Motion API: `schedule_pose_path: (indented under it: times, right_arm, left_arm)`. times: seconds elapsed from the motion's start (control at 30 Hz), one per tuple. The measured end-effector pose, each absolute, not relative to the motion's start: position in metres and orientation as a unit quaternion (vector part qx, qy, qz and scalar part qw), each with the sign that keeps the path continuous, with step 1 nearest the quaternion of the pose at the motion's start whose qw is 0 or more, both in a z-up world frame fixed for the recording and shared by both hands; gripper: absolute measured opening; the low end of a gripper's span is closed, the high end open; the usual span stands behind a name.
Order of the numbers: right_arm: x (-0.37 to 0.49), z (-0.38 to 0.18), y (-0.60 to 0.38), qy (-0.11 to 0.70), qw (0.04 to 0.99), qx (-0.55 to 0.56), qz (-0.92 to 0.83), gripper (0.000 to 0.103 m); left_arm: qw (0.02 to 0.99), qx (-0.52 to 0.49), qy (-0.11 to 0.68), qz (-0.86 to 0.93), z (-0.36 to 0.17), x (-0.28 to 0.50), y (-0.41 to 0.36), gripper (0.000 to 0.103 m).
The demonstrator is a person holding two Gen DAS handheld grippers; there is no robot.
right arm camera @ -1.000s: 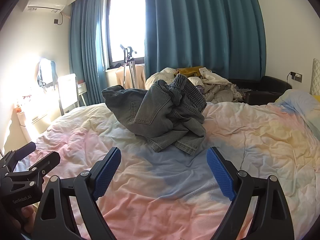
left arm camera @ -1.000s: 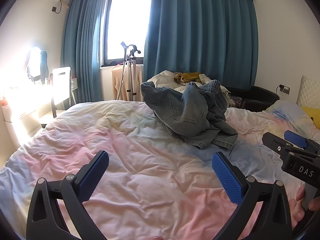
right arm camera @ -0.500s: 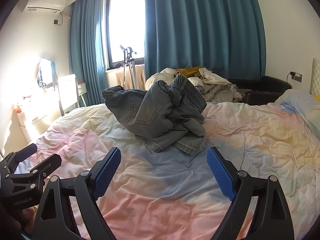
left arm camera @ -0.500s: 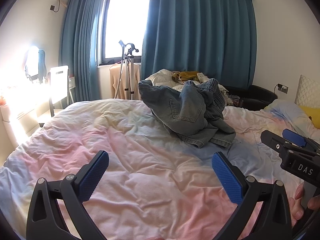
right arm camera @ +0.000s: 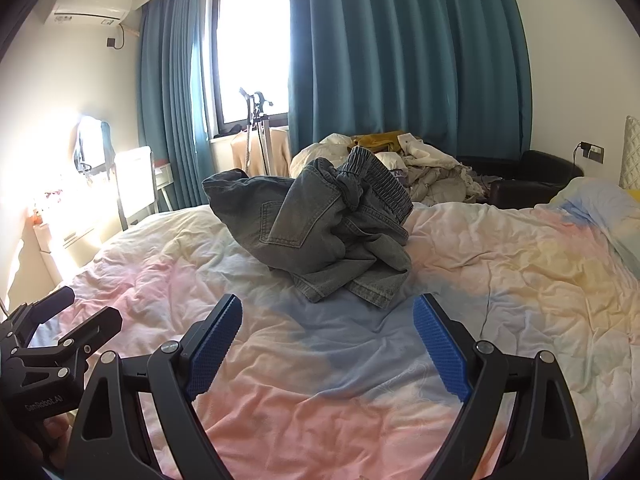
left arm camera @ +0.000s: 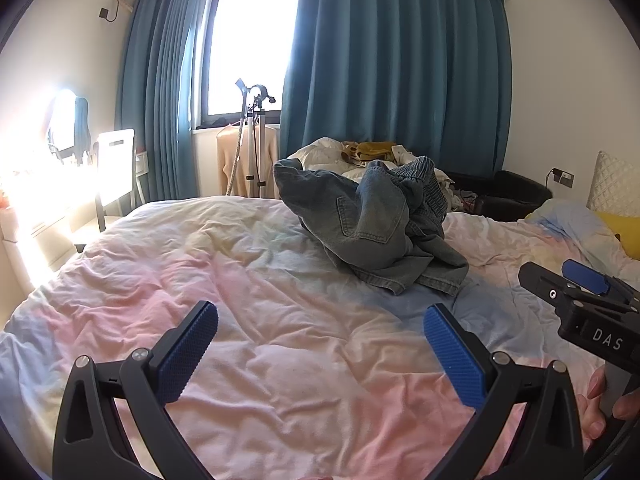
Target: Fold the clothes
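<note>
jeans: crumpled grey-blue denim jeans (right arm camera: 320, 236) heaped mid-bed on pastel quilt (right arm camera: 500, 280)
left gripper (left arm camera: 320, 344): spread, empty, near edge
right gripper (right arm camera: 328, 340): spread, empty
far: white-yellow laundry pile (right arm camera: 416, 160), tripod (left arm camera: 254, 136), teal curtains (right arm camera: 400, 52)

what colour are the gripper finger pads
Blue, with a fine ribbed texture, on both grippers' pads; clearest in the right wrist view.

Your frames bright: daylight floods through window (left arm camera: 252, 44), blown-out glare washes left wall. Fisheye bends curtains (right arm camera: 404, 52), dark vignette at corners. Focus sharp mid-frame.
</note>
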State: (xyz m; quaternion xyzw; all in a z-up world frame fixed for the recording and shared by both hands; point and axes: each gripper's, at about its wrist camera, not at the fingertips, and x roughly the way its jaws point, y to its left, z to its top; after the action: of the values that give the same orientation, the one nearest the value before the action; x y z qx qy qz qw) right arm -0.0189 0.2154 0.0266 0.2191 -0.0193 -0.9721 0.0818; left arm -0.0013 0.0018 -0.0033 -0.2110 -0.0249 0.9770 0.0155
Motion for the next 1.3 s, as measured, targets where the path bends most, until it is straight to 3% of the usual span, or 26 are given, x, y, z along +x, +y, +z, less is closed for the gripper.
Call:
schedule_pose_path:
  times: [0.37, 0.83, 1.03, 1.27, 1.3]
  right_arm:
    - [-0.03, 0.025, 0.238, -0.055, 0.04, 0.229, -0.971, 0.089]
    - [-0.074, -0.007, 0.275, -0.136, 0.017, 0.268, -0.954, 0.089]
    - [-0.096, -0.026, 0.291, -0.163, 0.001, 0.285, -0.945, 0.089]
    - [-0.117, -0.054, 0.314, -0.212, -0.007, 0.307, -0.928, 0.089]
    - [-0.12, -0.057, 0.317, -0.219, -0.006, 0.311, -0.925, 0.089]
  left_arm:
    - [0.049, -0.208, -0.05, 0.976, 0.01, -0.038, 0.003, 0.103]
    - [0.17, -0.232, -0.023, 0.957, 0.056, -0.212, 0.088, 0.103]
    - [0.178, -0.24, 0.019, 0.954, 0.051, -0.28, 0.144, 0.102]
    - [0.151, -0.263, 0.041, 0.952, 0.032, -0.346, 0.178, 0.078]
    - [0.145, -0.264, 0.045, 0.952, 0.03, -0.352, 0.181, 0.07]
